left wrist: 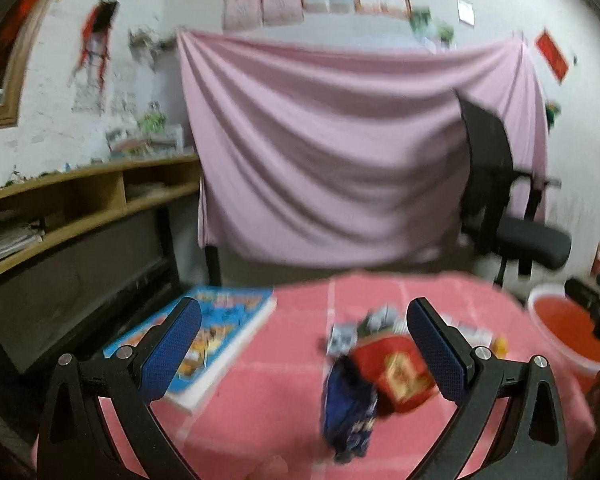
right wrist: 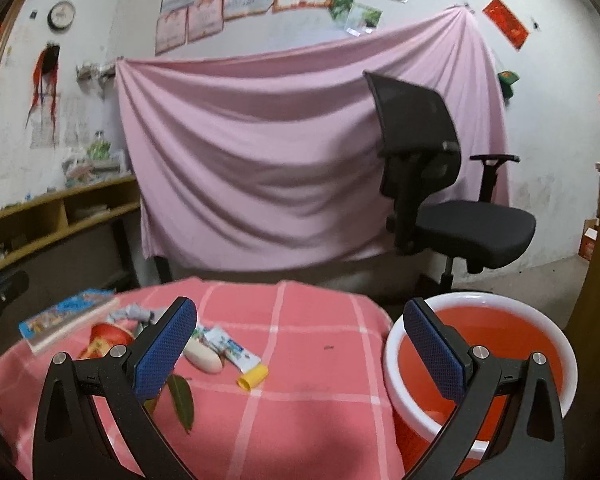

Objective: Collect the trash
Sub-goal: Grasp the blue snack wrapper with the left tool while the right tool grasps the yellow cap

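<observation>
My left gripper (left wrist: pixel 304 346) is open above a pink checked tablecloth (left wrist: pixel 260 400). Between and below its fingers lie a red paper cup (left wrist: pixel 396 380) and a dark blue wrapper (left wrist: pixel 350 412), with a crumpled grey wrapper (left wrist: pixel 360 332) just beyond; this view is blurred. My right gripper (right wrist: pixel 300 346) is open over the table's right edge, holding nothing. Below its right finger stands a red bucket with a white rim (right wrist: pixel 480 344). In the right wrist view a toothpaste tube with a yellow cap (right wrist: pixel 236 356), a white oval piece (right wrist: pixel 204 356), green leaves (right wrist: pixel 180 400) and the red cup (right wrist: pixel 108 336) lie on the cloth.
A colourful book (left wrist: pixel 216 336) lies at the table's left edge. A black office chair (right wrist: pixel 440 200) stands behind the bucket, before a hanging pink sheet (right wrist: pixel 260 152). A wooden shelf unit (left wrist: pixel 60 208) runs along the left wall.
</observation>
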Tool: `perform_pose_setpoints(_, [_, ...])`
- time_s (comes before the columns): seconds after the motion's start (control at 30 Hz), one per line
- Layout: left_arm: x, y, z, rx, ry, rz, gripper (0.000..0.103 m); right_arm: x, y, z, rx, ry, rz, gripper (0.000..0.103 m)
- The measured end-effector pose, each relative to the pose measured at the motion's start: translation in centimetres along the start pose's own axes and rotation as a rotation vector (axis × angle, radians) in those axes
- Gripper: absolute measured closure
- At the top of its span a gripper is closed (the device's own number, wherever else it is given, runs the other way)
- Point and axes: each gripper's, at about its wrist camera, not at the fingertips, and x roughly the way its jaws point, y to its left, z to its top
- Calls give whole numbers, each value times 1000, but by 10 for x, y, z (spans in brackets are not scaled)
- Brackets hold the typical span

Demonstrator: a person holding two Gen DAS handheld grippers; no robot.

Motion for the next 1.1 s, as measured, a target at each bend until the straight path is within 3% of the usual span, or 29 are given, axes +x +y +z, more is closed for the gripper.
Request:
perform_pose_setpoints(0.13, [31, -5, -19, 17, 162, -34, 2, 24, 8, -8, -18, 153, 23, 0])
perform_pose_setpoints(0.27, [53, -3, -33, -34, 296, -100, 2, 38, 15, -11, -48, 239, 14, 0])
perform_pose_setpoints(0.5, [83, 12, -40, -136, 442, -138, 3, 81, 15, -21, 14, 445, 100, 0])
perform_pose_setpoints(0.63, [100, 19, -44, -192, 531, -183, 4, 96, 16, -29, 23, 538, 114, 18])
perform_pose_setpoints(0.8, [96, 6, -39, -124, 521, -226, 6, 93, 14, -29, 24, 528, 120, 27])
perform_pose_setpoints(0.97, [94, -6, -36, -61, 509, -217, 29, 96, 13, -27, 32, 526, 118, 40])
perform_pose_setpoints(1.1, [93, -7, -36, -64, 497, -193, 49, 99, 15, -27, 27, 531, 126, 61])
